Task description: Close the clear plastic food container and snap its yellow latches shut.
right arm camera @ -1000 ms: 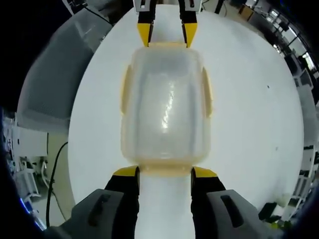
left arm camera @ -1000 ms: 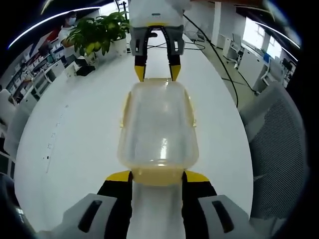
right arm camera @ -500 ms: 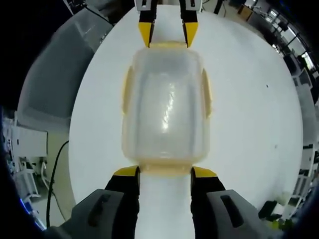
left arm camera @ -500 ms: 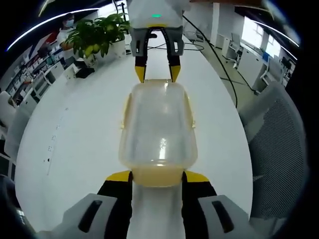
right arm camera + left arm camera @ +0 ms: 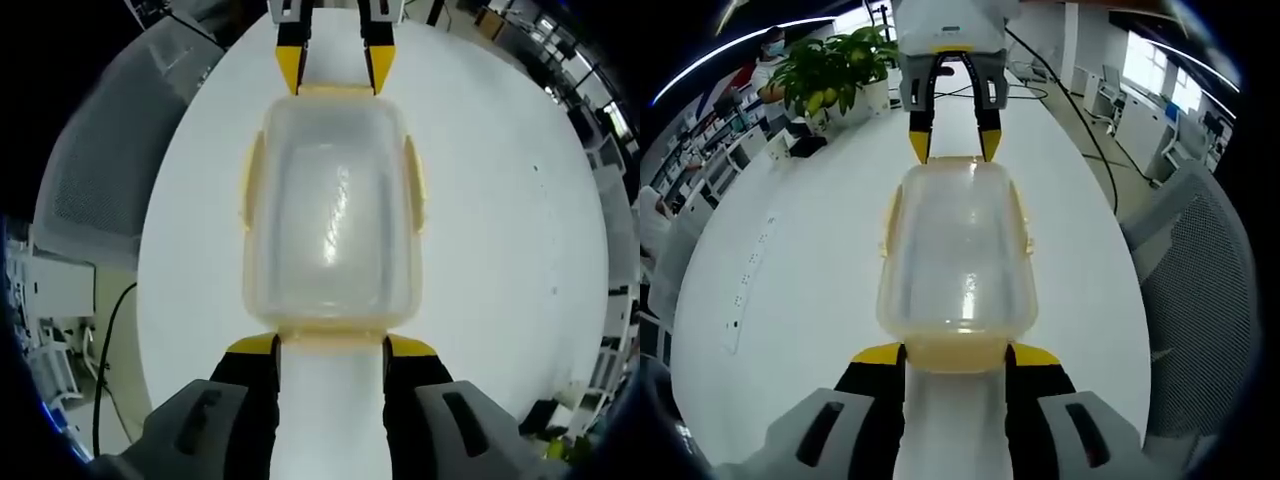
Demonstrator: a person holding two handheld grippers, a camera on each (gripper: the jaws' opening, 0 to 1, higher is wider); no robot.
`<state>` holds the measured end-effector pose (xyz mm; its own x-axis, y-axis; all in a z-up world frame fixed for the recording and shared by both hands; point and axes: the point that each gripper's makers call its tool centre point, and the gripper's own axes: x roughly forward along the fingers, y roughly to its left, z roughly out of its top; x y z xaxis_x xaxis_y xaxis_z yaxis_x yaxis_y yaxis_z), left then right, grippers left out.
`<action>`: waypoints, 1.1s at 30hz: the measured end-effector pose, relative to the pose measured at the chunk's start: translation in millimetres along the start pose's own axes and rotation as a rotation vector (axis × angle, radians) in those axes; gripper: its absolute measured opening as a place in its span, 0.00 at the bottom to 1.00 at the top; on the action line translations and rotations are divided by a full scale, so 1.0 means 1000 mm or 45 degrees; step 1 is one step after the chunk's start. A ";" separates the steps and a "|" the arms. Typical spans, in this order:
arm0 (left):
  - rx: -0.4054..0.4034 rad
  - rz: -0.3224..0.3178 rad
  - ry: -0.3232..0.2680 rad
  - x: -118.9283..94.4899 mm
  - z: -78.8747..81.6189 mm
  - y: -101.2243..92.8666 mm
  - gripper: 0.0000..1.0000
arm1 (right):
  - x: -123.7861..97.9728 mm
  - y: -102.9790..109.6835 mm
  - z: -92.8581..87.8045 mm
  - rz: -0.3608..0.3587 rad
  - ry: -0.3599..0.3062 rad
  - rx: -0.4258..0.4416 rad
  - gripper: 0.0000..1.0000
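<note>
so the container [image 5: 958,258] runs lengthwise up the frame centre, left gripper [image 5: 956,352] and right gripper [image 5: 329,342] each spread apart, one at either short end.

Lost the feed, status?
Left gripper and right gripper open, at opposite ends of clear plastic food container. Lid on. Yellow side latches down. Nothing obstructing.

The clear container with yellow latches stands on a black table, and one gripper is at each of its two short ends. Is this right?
Not quite: the table is white, not black, as the right gripper view shows. The rest holds: the clear container with yellow latches has the left gripper and the right gripper at its short ends.
</note>
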<state>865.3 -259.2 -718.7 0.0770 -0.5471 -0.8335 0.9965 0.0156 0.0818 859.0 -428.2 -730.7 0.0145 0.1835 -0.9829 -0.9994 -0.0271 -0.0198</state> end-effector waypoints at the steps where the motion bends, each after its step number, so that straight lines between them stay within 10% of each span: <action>1: 0.003 0.000 -0.001 0.000 0.000 0.000 0.33 | 0.000 0.000 0.000 -0.001 0.000 0.002 0.37; 20: -0.106 0.060 -0.025 -0.020 0.003 0.005 0.36 | -0.021 -0.002 0.004 -0.102 -0.091 0.172 0.37; 33: -0.347 0.231 -0.045 -0.034 0.004 0.019 0.35 | -0.035 -0.003 0.015 -0.177 -0.252 0.496 0.32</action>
<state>881.4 -243.8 -686.9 0.2577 -0.5435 -0.7988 0.9389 0.3362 0.0742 861.5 -419.6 -693.4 0.1812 0.3442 -0.9213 -0.9257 0.3759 -0.0416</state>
